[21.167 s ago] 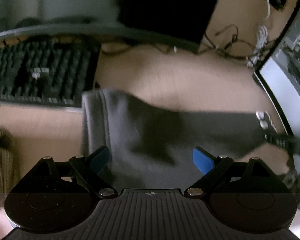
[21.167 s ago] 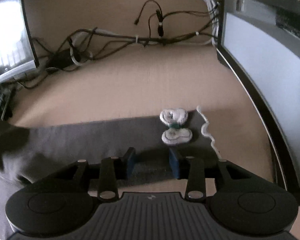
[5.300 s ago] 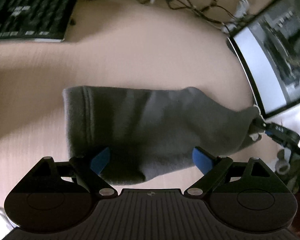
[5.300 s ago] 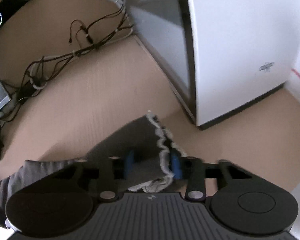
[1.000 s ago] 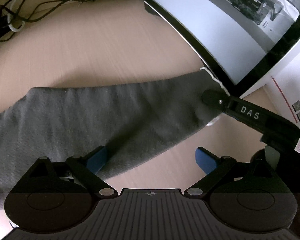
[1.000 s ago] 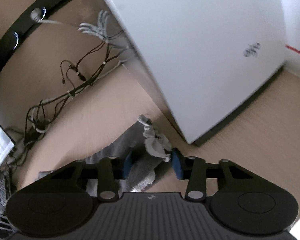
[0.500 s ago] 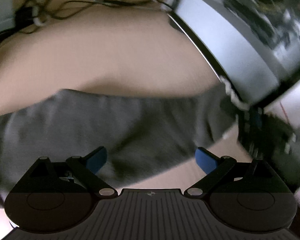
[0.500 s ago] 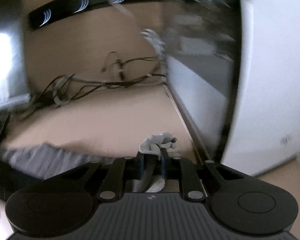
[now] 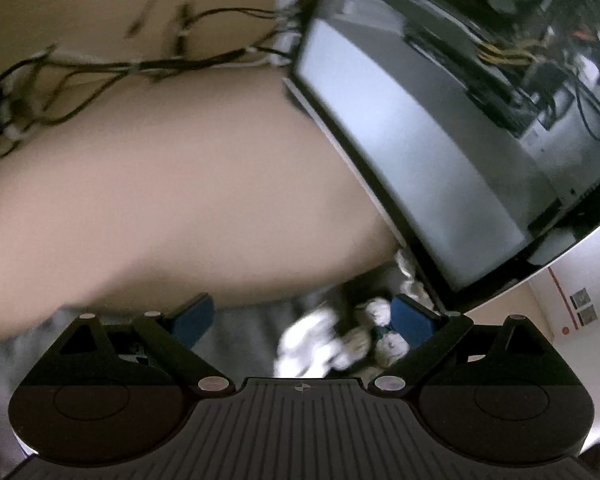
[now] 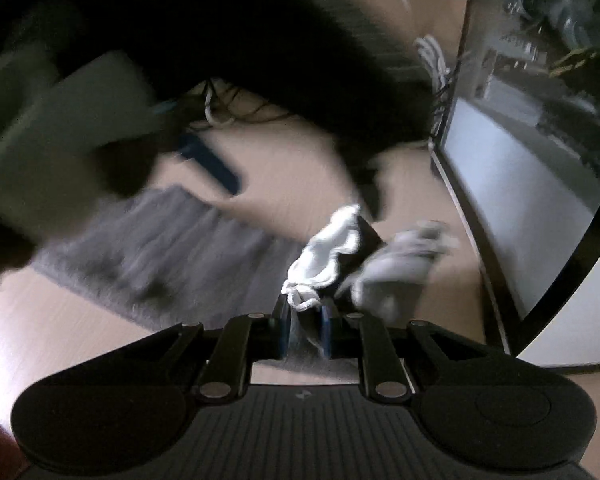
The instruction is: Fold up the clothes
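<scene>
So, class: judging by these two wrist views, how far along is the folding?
Done: little that shows. The grey garment lies stretched across the desk, no finished fold visible.
In hand: the right gripper pinches its white drawstring end; the left gripper is open over it.
Left: the folding itself.

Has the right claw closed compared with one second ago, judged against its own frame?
Yes. The right claw has narrowed: its blue pads, set wide apart then, now pinch the gray garment by its white drawstring, beside the computer case.
</scene>
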Demonstrator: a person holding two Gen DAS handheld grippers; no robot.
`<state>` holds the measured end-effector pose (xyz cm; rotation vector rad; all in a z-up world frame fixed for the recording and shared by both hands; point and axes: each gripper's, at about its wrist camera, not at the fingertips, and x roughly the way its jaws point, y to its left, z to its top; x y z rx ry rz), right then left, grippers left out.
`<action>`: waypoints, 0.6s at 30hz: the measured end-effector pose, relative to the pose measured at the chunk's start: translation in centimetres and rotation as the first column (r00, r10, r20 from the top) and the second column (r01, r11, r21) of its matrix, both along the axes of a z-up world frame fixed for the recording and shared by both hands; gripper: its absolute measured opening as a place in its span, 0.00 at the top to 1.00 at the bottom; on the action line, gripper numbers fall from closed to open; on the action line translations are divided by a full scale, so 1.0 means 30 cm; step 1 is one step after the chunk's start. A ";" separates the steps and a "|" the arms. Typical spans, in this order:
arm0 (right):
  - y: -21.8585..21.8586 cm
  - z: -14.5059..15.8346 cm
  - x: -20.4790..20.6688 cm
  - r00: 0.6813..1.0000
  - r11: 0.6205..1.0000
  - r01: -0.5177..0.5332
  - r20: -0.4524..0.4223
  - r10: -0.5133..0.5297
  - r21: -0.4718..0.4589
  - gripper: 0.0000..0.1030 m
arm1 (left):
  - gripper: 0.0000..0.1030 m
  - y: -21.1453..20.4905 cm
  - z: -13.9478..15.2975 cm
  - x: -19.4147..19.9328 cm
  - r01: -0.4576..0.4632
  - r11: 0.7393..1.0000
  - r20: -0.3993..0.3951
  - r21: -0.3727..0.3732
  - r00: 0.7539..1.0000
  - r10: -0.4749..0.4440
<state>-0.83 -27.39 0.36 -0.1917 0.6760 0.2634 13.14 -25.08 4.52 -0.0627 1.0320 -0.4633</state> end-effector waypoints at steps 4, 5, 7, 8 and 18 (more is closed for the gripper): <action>-0.013 -0.001 -0.002 1.000 1.000 -0.012 0.002 0.012 0.009 0.86 | 0.05 -0.095 -0.043 0.024 0.036 0.995 -0.004 0.090 0.999 -0.036; -0.020 0.001 -0.003 1.000 1.000 -0.012 0.003 0.012 0.018 0.86 | 0.05 -0.112 -0.062 0.030 0.035 0.992 -0.008 0.120 0.999 -0.035; -0.034 0.006 -0.004 1.000 0.999 -0.011 0.003 0.011 0.036 0.86 | 0.05 -0.114 -0.090 0.040 0.018 0.990 -0.031 0.137 0.999 -0.014; -0.050 0.014 -0.012 1.000 0.999 -0.005 0.005 0.005 0.053 0.86 | 0.05 -0.099 -0.096 0.041 0.005 0.992 -0.047 0.125 0.999 0.001; -0.429 0.009 -0.042 0.867 0.805 0.498 -0.195 -0.458 0.322 0.82 | 0.05 0.050 -0.066 -0.022 -0.094 0.995 -0.120 -0.023 0.989 0.090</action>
